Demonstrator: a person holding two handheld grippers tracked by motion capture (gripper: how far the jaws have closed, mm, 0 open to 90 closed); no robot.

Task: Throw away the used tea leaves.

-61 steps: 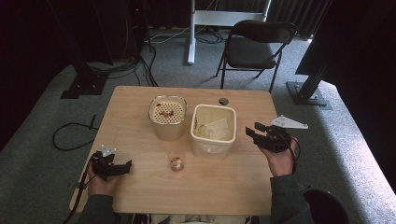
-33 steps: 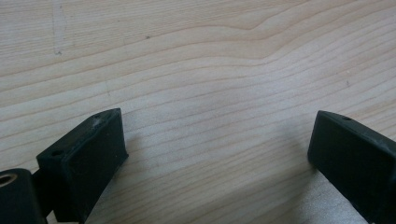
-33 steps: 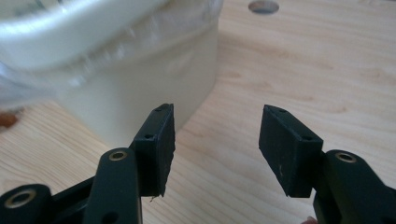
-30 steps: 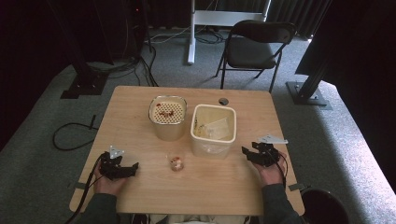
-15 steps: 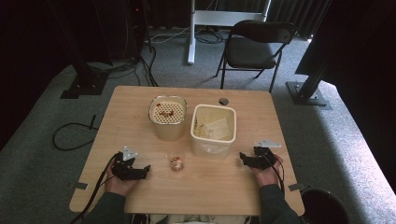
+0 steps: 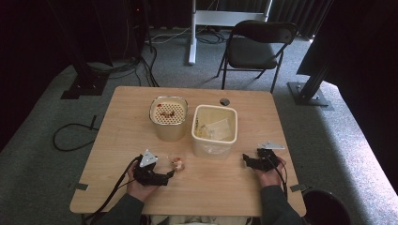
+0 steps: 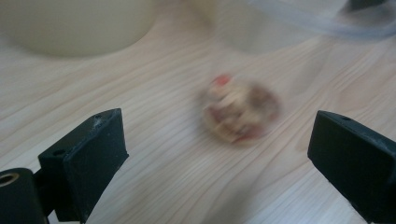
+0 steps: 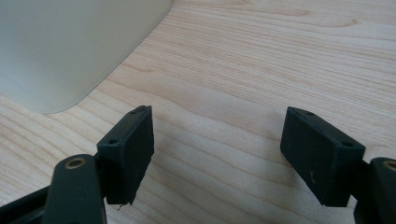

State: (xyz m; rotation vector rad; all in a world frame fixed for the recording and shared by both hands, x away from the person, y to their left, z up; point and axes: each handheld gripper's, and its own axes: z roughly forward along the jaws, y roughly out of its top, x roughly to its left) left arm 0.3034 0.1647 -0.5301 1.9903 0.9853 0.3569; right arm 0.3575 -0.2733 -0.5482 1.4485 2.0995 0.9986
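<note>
A small crumpled brown-and-red lump (image 6: 178,163) lies on the wooden table (image 6: 141,112), in front of the two containers. My left gripper (image 6: 170,174) is low over the table just left of it. In the left gripper view the lump (image 7: 240,114) is blurred, a little ahead of the left gripper (image 7: 217,142). Its jaws have just been opening, stand wide and touch nothing. My right gripper (image 6: 245,159) rests near the table's right front, pointing at the square cream bin (image 6: 215,143). In the right gripper view the right gripper (image 8: 219,123) is open over bare wood, the bin's wall (image 8: 70,46) to its left.
A round cream tub (image 6: 168,129) with a perforated lid holding red bits stands left of the square bin. A small dark disc (image 6: 224,101) lies at the table's far edge. Behind the table stands a folding chair (image 6: 256,47). A black waste bin (image 6: 324,208) sits on the floor at right.
My left hand has slid right along the table's front to beside the lump. My right hand has come down to the table beside the bin and has since stayed there.
</note>
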